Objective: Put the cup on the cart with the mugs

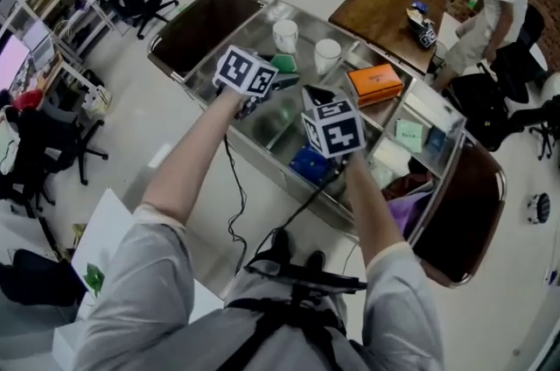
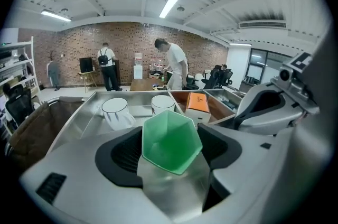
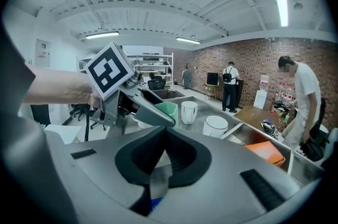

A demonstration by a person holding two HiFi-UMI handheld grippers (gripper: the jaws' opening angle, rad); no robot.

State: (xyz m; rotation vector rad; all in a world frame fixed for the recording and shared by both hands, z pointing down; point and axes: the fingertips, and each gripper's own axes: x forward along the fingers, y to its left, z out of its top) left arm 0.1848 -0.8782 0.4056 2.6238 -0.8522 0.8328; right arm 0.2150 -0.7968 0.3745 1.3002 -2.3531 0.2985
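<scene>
My left gripper pinches the cup — I'd set it upright beside the mugs — right gripper closed, empty.

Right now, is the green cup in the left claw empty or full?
Empty: the left gripper view looks into the green cup, held in the left claw, and shows only bare green inside.

Item count, steel cart and surroundings.
White mugs: two. Green cup: one. Orange box: one. Grippers: two, left gripper and right gripper. Persons standing beyond the cart: three.
</scene>
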